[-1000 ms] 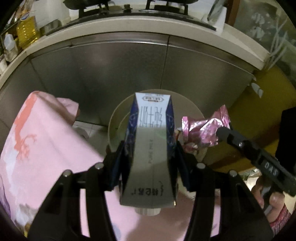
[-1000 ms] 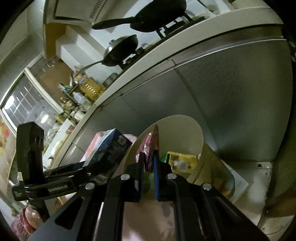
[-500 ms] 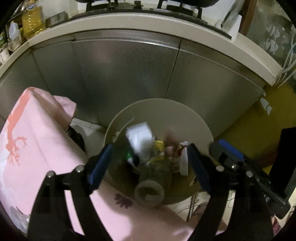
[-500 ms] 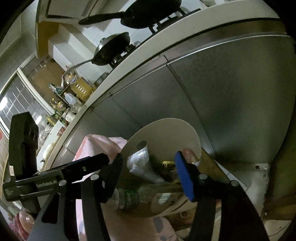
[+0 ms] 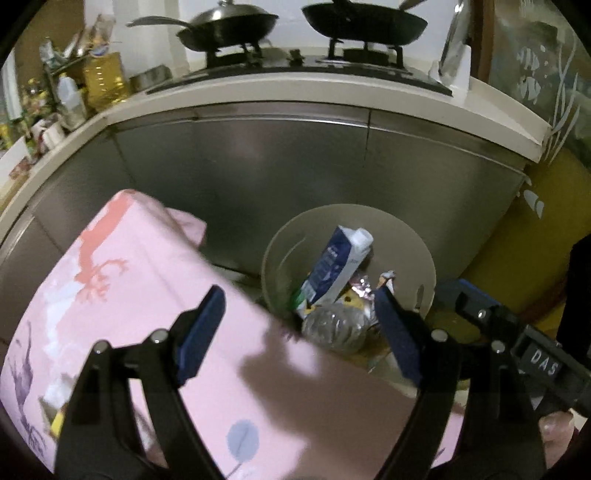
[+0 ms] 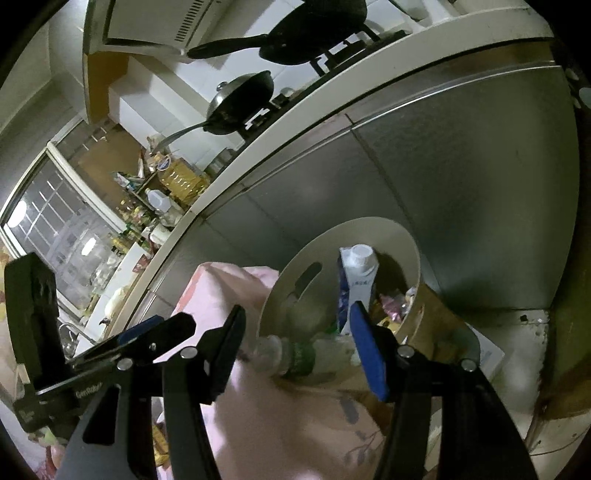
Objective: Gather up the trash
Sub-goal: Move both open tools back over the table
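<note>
A beige round trash bin (image 5: 406, 240) stands on the floor against the steel cabinet; it also shows in the right wrist view (image 6: 295, 273). A blue and white milk carton (image 5: 334, 264) stands tilted inside it, also in the right wrist view (image 6: 356, 280). A pink foil wrapper (image 5: 360, 288) and a clear plastic bottle (image 5: 334, 326) lie in the bin too. My left gripper (image 5: 299, 325) is open and empty, back from the bin over the pink cloth. My right gripper (image 6: 299, 339) is open and empty, just before the bin.
A table with a pink tablecloth (image 5: 122, 295) sits at the left, close to the bin. Steel cabinet doors (image 5: 258, 173) stand behind, with a counter, stove and two pans (image 5: 229, 27) on top. A cardboard box (image 6: 439, 325) leans beside the bin.
A second ago my left gripper held the milk carton and my right held the pink wrapper. Both opened and dropped them into the bin, then drew back from it.
</note>
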{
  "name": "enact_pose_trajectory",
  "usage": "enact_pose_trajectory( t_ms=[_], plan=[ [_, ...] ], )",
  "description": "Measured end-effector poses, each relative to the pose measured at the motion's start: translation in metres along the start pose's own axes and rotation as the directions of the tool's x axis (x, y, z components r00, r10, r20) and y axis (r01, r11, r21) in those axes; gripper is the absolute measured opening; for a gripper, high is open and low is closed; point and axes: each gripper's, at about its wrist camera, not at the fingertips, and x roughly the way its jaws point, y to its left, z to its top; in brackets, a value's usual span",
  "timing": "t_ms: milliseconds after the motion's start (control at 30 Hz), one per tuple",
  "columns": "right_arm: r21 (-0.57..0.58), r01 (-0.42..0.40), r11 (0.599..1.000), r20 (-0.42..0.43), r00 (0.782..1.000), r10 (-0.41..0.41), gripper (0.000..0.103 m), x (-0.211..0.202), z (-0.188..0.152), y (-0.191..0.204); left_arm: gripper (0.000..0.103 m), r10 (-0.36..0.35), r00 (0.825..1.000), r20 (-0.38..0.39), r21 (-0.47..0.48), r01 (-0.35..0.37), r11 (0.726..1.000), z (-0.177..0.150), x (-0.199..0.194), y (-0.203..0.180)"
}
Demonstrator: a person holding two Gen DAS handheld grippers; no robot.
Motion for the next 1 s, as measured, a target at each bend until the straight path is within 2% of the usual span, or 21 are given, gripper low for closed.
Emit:
enact_pose_trajectory(
  t_ms=[300,633,1000],
  plan=[
    [-0.017,-0.039,0.999,-0.021,0.999,0.038,0.057,-0.015,-0.019,0.03,0.079,0.075,0.997,0.022,-0.064,-0.073,0.995,-0.038,-0.044,0.035],
    [-0.063,-0.085,0.994,-0.063,0.995,0.081,0.057,-0.026,-0.037,0.07,0.079,0.17,0.984,0.057,-0.122,-0.163,0.979,-0.076,-0.088,0.071],
    [-0.13,-0.123,0.984,-0.105,0.988,0.109,0.057,-0.032,-0.056,0.114,0.079,0.232,0.968,0.096,-0.195,-0.21,0.958,-0.102,-0.13,0.106]
  ],
)
